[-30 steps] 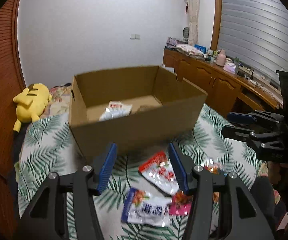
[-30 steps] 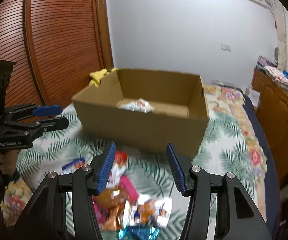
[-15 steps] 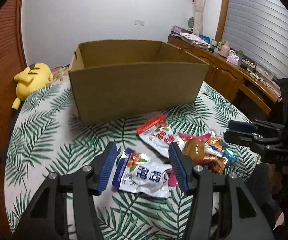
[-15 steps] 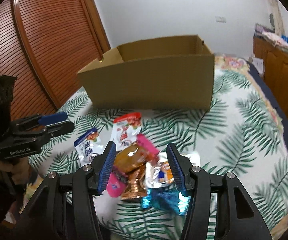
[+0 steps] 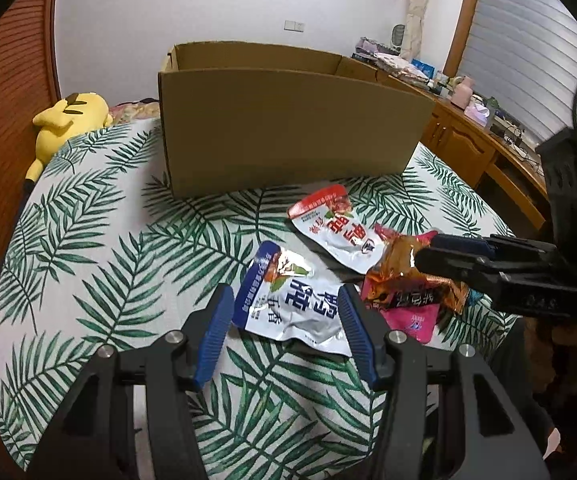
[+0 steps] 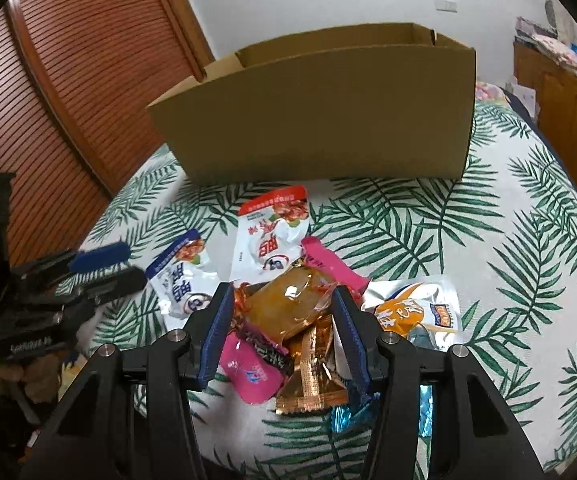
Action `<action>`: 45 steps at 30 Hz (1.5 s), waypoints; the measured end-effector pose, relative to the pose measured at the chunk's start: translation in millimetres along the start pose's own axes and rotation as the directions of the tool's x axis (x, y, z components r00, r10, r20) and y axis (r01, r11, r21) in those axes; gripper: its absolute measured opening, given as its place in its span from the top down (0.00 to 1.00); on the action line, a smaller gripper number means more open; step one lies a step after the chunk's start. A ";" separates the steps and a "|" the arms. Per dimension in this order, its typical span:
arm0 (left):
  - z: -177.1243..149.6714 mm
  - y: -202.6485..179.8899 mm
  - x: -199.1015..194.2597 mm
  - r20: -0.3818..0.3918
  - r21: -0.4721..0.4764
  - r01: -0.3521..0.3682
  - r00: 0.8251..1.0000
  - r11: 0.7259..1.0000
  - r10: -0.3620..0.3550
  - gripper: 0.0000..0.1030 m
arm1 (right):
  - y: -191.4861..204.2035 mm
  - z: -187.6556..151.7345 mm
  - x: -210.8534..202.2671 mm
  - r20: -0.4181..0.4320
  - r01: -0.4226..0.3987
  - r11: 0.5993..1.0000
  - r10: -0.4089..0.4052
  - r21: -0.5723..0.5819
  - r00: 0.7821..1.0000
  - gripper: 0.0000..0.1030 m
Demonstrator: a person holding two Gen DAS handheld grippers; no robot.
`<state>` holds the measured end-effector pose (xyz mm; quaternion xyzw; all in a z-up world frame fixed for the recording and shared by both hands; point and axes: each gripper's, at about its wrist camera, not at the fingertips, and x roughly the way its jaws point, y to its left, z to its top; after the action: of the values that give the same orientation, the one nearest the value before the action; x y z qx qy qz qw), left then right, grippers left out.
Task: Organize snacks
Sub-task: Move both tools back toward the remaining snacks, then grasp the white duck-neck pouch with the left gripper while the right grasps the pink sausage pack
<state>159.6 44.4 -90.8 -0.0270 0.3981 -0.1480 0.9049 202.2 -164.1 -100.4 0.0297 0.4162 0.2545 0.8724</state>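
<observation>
Both grippers gape wide: left gripper (image 5: 286, 322) straddles the blue-topped snack pouch (image 5: 288, 304), right gripper (image 6: 282, 320) straddles the orange snack packet (image 6: 288, 308).

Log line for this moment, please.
left gripper: open, over blue-white foil snack pouch | right gripper: open, over orange clear-wrapped snack | brown cardboard box: behind

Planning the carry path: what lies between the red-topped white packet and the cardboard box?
Only bare palm-leaf sheet separates the red-topped packet from the cardboard box; both wrist views show it.
</observation>
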 end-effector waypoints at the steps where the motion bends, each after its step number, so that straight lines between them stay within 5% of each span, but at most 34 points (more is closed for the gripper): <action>1: -1.0 -0.1 0.3 -0.001 -0.001 0.000 1.000 1.000 0.000 0.47 | -0.9 0.8 2.3 -0.005 0.008 1.000 -0.008 0.007 1.000 0.49; 13: -1.5 1.4 11.2 -0.005 -0.060 -0.012 1.000 0.998 0.011 0.47 | -3.7 -5.7 27.5 -0.044 0.032 0.999 -0.031 0.016 0.999 0.46; 21: 3.1 -3.4 28.3 -0.019 -0.106 -0.042 0.999 0.993 0.040 0.47 | -5.3 -11.5 25.1 0.006 0.034 0.999 -0.034 -0.007 0.999 0.49; 35: 0.4 -11.9 41.9 -0.067 -0.011 -0.185 0.981 0.983 0.184 0.46 | 0.4 -20.4 24.7 0.047 0.042 0.998 -0.040 -0.048 0.998 0.49; 45: -11.9 -2.9 38.4 -0.083 -0.016 -0.193 0.978 0.981 0.191 0.37 | 2.8 -21.3 26.3 0.044 0.061 0.996 -0.059 -0.058 0.997 0.49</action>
<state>174.8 31.4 -125.7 0.0067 0.4370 -0.0560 0.8977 199.0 -152.8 -132.2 -0.0032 0.3905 0.2398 0.8888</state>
